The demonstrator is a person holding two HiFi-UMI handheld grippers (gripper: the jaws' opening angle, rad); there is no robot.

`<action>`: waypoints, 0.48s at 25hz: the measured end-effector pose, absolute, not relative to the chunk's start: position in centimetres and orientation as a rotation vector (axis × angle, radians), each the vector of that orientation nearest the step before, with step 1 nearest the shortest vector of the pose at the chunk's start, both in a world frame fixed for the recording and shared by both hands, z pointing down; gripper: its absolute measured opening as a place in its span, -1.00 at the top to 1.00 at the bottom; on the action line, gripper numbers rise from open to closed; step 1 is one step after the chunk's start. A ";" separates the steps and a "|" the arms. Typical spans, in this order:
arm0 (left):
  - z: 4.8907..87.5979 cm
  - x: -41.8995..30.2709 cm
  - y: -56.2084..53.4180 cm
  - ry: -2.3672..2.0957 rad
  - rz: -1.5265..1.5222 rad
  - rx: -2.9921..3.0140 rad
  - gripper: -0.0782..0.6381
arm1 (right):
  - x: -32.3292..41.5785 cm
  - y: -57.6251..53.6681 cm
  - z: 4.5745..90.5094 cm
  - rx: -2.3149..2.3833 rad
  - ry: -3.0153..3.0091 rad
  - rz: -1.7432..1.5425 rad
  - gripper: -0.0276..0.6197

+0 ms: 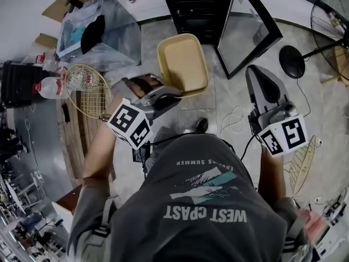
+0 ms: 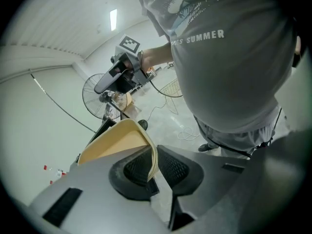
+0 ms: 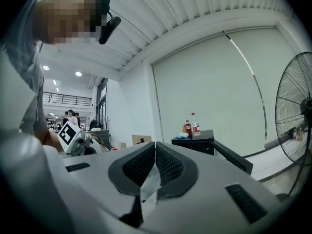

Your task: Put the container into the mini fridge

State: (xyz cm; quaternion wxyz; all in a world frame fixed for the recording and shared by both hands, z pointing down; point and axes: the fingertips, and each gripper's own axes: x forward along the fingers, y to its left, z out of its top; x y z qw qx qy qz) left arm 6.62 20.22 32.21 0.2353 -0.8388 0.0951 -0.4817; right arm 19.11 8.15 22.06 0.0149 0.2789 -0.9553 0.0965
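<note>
A shallow tan container (image 1: pixel 182 64) hangs tilted over the grey floor, with my left gripper (image 1: pixel 174 91) shut on its near rim. In the left gripper view the container (image 2: pixel 117 140) has its thin wall pinched between the two jaws of the left gripper (image 2: pixel 155 172). The black mini fridge (image 1: pixel 193 7) stands ahead with its door (image 1: pixel 248 29) swung open to the right. My right gripper (image 1: pixel 255 72) is held to the right of the container, shut with nothing in it. Past the right gripper (image 3: pixel 155 150), that view shows the fridge (image 3: pixel 195 143) and its open door (image 3: pixel 231 160).
A standing fan (image 1: pixel 330 15) with a round base (image 1: pixel 292 61) is at the right. A racket (image 1: pixel 90 91), plastic bottles (image 1: pixel 49 86) and a clear bin (image 1: pixel 92 31) lie at the left. A white cable (image 1: pixel 232 119) loops on the floor. Bottles (image 3: pixel 192 126) stand on the fridge.
</note>
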 end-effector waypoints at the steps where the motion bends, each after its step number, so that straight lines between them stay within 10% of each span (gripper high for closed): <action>1: 32.1 6.7 19.9 0.260 -1.324 -2.299 0.64 | 19.4 8.0 22.1 0.872 -2.974 0.304 0.82; 12: 32.1 6.8 15.0 0.210 -1.305 -2.302 0.64 | 21.8 6.0 23.5 1.006 -2.916 0.351 0.82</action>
